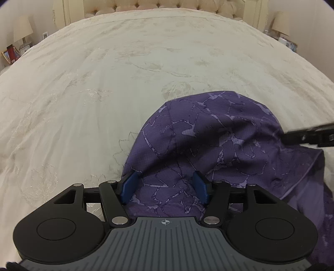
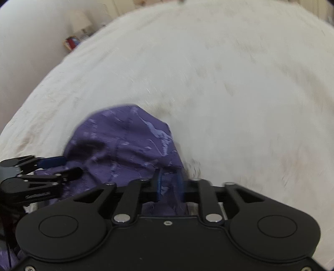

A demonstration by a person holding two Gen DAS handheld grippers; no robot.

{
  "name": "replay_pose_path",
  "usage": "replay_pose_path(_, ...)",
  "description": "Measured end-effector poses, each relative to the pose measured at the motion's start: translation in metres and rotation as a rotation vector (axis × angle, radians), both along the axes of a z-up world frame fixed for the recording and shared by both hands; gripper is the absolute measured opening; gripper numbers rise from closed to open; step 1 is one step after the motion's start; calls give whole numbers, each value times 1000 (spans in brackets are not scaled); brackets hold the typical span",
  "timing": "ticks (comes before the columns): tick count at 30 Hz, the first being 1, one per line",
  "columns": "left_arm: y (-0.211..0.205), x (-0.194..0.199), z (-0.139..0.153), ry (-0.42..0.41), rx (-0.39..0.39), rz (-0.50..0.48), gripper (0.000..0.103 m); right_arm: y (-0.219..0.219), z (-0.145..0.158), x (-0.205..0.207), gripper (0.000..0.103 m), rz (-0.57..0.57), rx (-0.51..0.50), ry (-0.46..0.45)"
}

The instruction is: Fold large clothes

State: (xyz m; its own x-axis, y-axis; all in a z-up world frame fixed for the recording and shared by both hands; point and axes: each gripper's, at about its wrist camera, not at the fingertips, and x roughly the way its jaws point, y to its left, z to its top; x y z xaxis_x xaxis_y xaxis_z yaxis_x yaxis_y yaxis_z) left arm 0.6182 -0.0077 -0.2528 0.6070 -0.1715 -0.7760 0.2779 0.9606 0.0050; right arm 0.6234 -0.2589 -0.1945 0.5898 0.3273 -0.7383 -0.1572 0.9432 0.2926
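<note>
Cream bedspread (image 1: pixel 104 87) covers the whole bed, a padded headboard (image 1: pixel 158 6) at its far end. On its near edge lies my purple patterned garment (image 1: pixel 208 141), bunched up. My left tongs (image 1: pixel 165 188) stand half open over the cloth, pads clear of it. My right tongs (image 2: pixel 169 185) are narrower, cloth between; grip blurred, cannot tell.

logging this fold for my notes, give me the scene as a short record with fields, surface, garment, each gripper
surface: cream bedspread on a bed with a tufted headboard
garment: purple patterned cloth, bunched at the near edge
left gripper: jaws apart, cloth between them, pads not pressing it
right gripper: jaws narrower, over the cloth's edge; grip unclear through blur
bedside: lamp on each side
</note>
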Motion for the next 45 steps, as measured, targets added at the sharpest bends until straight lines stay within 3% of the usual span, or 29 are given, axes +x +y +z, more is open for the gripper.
replay_pose_path(2,2,-7,13,-2,-32,10,57,0,18,-6,56,35,3,-67)
replay_pose_path(6,0,-30,44,-74,-101,-36,57,8,39,3,60,90,-4,-129)
replay_pose_path(8,-8,-38,48,-65,-128,-90,57,14,39,14,63,112,7,-120)
replay_pose_path(13,-23,-50,20,37,-144,-184,57,35,24,44,64,169,-36,-79)
replay_pose_path(15,-25,-53,1,81,-140,-176,57,40,19,55,70,184,-34,-60)
replay_pose_path(22,-22,-56,-11,76,-176,-159,59,56,4,82,73,227,-53,-8)
replay_pose_path(23,-22,-58,-11,73,-178,-159,59,57,3,83,72,232,-48,-1)
replay_pose_path(25,-22,-60,-12,68,-180,-159,59,58,5,83,46,245,-39,8)
replay_pose_path(26,-21,-61,-12,70,-181,-157,59,60,7,80,25,248,-56,2)
replay_pose_path(28,-21,-62,-11,82,-183,-152,59,62,17,70,17,271,-83,-37)
replay_pose_path(30,-16,-58,-4,105,-200,-137,59,63,30,53,16,298,-96,-96)
replay_pose_path(34,2,-70,18,151,-317,-93,61,59,67,6,15,334,-108,-229)
replay_pose_path(36,16,-84,32,161,-376,-87,76,55,87,-24,15,351,-111,-291)
replay_pose_path(41,55,-131,73,151,-513,-81,99,64,118,-102,15,424,-163,-400)
replay_pose_path(45,88,-158,97,178,-690,-32,103,79,122,-169,15,488,-228,-440)
